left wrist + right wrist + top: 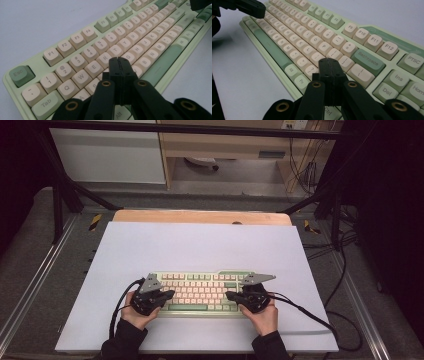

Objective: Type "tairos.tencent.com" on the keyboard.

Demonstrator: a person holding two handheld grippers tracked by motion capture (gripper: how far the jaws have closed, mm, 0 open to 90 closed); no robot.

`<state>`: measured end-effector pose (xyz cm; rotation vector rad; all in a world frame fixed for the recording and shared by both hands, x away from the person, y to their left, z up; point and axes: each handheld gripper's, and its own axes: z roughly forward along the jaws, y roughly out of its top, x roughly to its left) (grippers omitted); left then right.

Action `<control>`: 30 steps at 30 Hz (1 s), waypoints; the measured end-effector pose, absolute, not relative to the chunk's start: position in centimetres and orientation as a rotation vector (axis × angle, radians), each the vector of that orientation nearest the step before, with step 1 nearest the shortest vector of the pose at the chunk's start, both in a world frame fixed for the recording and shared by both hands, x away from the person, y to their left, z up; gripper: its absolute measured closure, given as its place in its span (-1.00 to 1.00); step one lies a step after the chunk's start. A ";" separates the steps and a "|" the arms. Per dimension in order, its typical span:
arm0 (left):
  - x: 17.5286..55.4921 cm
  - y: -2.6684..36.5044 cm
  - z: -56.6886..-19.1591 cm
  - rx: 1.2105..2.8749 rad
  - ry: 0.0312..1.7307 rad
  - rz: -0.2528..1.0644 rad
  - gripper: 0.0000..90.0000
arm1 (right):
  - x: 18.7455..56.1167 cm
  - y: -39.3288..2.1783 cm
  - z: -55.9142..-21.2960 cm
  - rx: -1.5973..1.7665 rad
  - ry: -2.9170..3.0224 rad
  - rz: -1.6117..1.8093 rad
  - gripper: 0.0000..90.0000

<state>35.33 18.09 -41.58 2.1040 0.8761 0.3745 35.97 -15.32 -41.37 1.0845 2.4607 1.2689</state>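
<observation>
I see a pale green plastic keyboard (pixel 200 292) with cream and darker green sculpted keycaps lying flat on the matte white sheet (pixel 200 245) that covers the wooden table (pixel 200 216), toward its near edge and about midway across. Its keys are rounded and smooth, with a long dark green space bar on the near row. My left tool (pixel 170 294), black and angular with a grey three-cornered plate on top, is clenched with nothing between its jaws; in the left gripper view its tip (pixel 119 60) hovers over the letter keys near R and T. My right tool (pixel 229 295) is likewise clenched and empty, its tip (pixel 329 61) over the keyboard's right end, just near of the Backspace key (pixel 367 62).
</observation>
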 end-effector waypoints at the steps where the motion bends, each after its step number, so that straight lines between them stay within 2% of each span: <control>1: 35.4 18.1 -41.5 2.101 0.879 0.374 1.00 | 36.0 -15.3 -41.4 1.083 2.460 1.269 1.00; 30: 37.3 17.9 -42.5 2.086 0.952 0.425 1.00 | 36.0 -15.2 -41.5 1.084 2.465 1.271 1.00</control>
